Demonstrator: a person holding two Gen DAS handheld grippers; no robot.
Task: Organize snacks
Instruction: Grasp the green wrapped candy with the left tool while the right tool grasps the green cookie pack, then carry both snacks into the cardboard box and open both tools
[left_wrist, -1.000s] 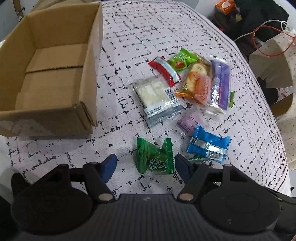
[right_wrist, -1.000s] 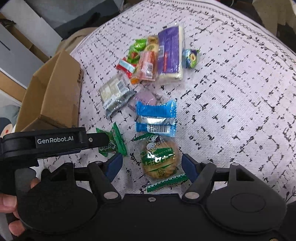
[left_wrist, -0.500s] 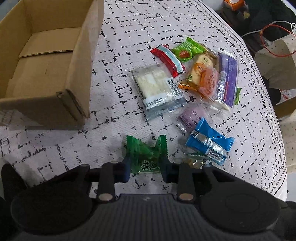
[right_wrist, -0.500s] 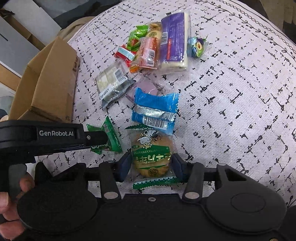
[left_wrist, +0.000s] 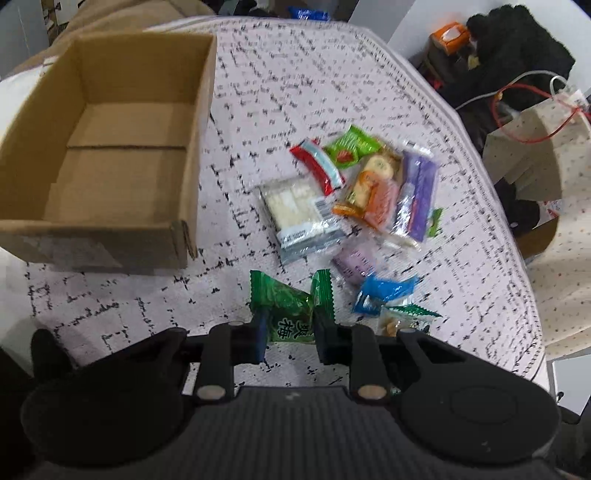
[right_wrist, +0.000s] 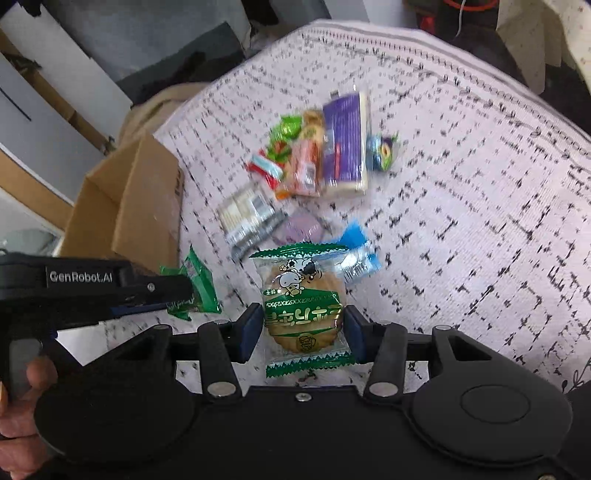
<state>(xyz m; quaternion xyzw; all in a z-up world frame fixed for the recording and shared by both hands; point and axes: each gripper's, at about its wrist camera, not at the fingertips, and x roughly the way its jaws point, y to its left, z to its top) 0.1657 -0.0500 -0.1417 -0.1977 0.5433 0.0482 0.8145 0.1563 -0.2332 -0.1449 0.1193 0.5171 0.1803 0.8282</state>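
My left gripper (left_wrist: 289, 332) is shut on a green candy packet (left_wrist: 286, 308) and holds it above the cloth; it also shows in the right wrist view (right_wrist: 195, 286). My right gripper (right_wrist: 302, 332) is shut on a round cookie in a green-edged wrapper (right_wrist: 303, 306), lifted off the table. An open, empty cardboard box (left_wrist: 107, 155) stands at the left, also in the right wrist view (right_wrist: 136, 206). A pile of snacks lies ahead: a white wafer pack (left_wrist: 299, 214), a purple pack (left_wrist: 417, 195), an orange pack (left_wrist: 373, 192), a blue packet (left_wrist: 384, 293).
The table has a white cloth with black marks (left_wrist: 295, 92). Its right edge drops to a paper bag (left_wrist: 535, 155) with red cable and dark clutter. A small blue-green candy (right_wrist: 384, 153) lies right of the pile. A lilac round packet (right_wrist: 303, 227) lies mid-pile.
Both grippers closed on their packets, the left on the green candy, the right on the cookie, and have lifted them up from the cloth.
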